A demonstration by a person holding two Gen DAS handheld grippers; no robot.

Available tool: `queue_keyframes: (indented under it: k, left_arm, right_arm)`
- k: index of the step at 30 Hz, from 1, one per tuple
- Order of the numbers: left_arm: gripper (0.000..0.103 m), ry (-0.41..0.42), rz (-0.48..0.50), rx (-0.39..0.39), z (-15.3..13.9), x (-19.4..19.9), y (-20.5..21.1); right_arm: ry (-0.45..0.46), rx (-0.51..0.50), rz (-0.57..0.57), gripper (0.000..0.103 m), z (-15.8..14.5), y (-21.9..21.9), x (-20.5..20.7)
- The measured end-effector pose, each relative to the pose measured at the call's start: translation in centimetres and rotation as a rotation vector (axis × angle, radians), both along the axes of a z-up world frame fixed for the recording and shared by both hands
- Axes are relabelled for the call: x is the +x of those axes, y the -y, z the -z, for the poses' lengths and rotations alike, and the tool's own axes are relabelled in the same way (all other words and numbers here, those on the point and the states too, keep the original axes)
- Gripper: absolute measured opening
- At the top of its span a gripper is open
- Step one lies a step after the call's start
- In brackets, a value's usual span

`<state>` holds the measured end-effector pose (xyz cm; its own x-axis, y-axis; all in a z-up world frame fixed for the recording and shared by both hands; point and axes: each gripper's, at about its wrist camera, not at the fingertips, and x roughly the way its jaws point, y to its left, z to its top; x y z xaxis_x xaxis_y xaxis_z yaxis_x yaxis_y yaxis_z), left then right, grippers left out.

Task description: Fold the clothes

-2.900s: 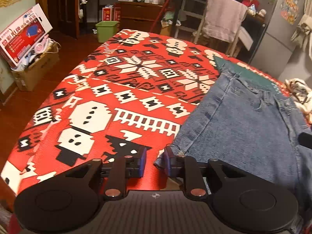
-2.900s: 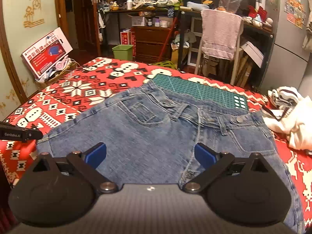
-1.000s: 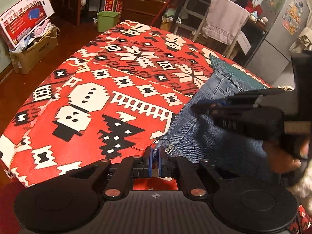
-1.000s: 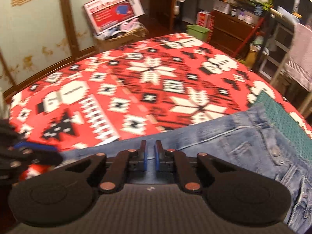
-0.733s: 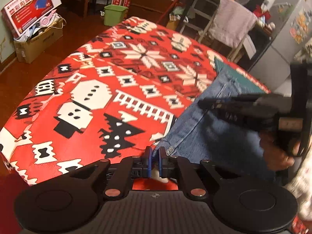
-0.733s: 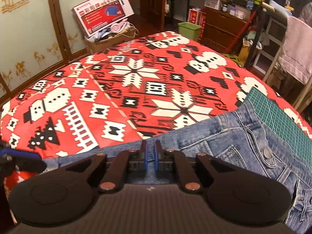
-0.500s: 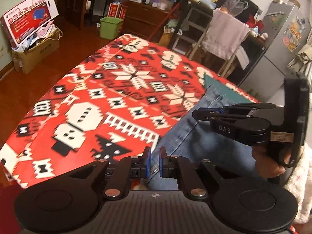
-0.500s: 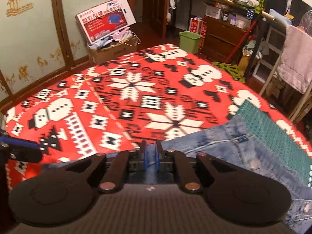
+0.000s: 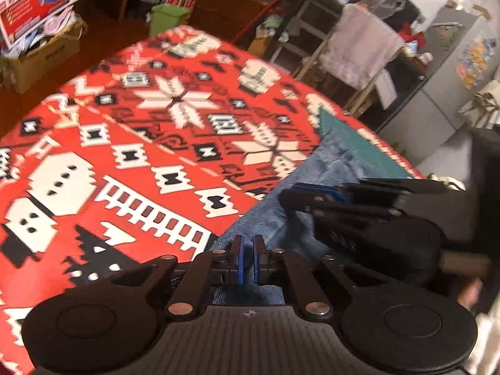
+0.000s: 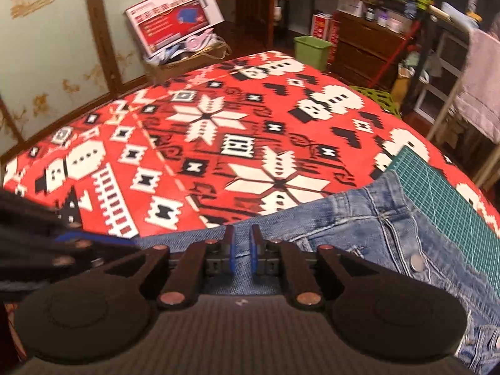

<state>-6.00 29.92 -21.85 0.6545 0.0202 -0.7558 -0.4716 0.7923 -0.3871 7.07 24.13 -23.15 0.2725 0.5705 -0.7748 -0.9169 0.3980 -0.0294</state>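
Observation:
Blue jeans (image 9: 315, 168) lie on the table's red, white and black patterned cloth (image 9: 140, 131), with the waistband (image 10: 387, 206) over a green cutting mat (image 10: 437, 187). My left gripper (image 9: 247, 257) is shut on a fold of denim at the jeans' near edge. My right gripper (image 10: 240, 248) is shut on the denim edge too, a little further along it. The two grippers are close together: in the left wrist view the right gripper (image 9: 315, 198) hovers just right of mine, and in the right wrist view the left gripper (image 10: 75, 240) shows at the left edge.
A cardboard box holding a red-and-white carton (image 10: 178, 28) and a green bin (image 10: 312, 48) stand on the floor beyond the table. A chair draped with a towel (image 9: 359, 47) and a grey fridge (image 9: 453, 72) are at the back right. The cutting mat (image 9: 353, 147) runs toward the table's far right.
Both grippers closed on the jeans' near edge, lifted it off the cloth and are carrying it forward over the garment. The right gripper now sits closer to the left one.

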Motion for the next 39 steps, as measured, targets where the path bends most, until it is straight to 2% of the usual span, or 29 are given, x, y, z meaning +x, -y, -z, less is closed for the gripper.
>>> queue_keyframes:
  k: [5,8,11,13,14,16,18,21,23,29,34,39]
  left_arm:
    - [0.003,0.007,-0.031,-0.003,0.6,-0.4,-0.4]
    - [0.003,0.012,-0.033,0.007,0.5,-0.8,-0.3]
    - [0.003,0.017,-0.026,0.022,0.5,-0.9,-0.1]
    - [0.003,0.016,-0.021,0.028,0.5,-0.9,-0.1]
    - [0.003,0.014,-0.019,0.030,0.5,-0.9,-0.1]
    - [0.003,0.010,-0.019,0.031,0.5,-0.9,-0.1]
    - [0.003,0.011,-0.020,0.033,0.5,-1.0,-0.1]
    - [0.003,0.014,-0.020,0.031,0.5,-1.1,-0.1]
    - [0.003,0.017,-0.021,0.024,0.5,-1.2,-0.2]
    - [0.003,0.028,-0.025,0.001,0.7,-1.4,-0.5]
    - [0.003,0.016,-0.051,0.014,0.6,-1.5,-0.6]
    - [0.003,0.022,-0.057,-0.004,0.7,-1.6,-0.9]
  right_arm:
    - [0.012,0.001,0.032,0.003,0.1,0.2,2.7]
    - [0.067,-0.022,0.089,0.003,0.3,0.1,4.4]
    - [0.008,0.001,0.101,0.000,0.4,0.4,6.0]
    - [0.010,0.001,0.104,0.000,0.5,0.3,5.7]
    - [0.003,0.002,0.095,0.004,0.5,0.2,5.4]
    - [-0.002,0.006,0.047,0.004,0.5,0.0,4.4]
    - [0.030,0.002,0.021,0.004,0.4,0.1,4.2]
    - [0.013,0.021,0.075,0.002,-0.5,0.9,6.0]
    - [0.010,0.049,0.119,0.005,-1.2,1.9,7.2]
    - [-0.010,0.007,0.116,0.005,-0.1,1.4,8.7]
    - [0.019,0.016,0.124,0.000,0.8,0.1,9.0]
    - [0.003,0.039,0.151,0.000,-0.5,0.4,10.1]
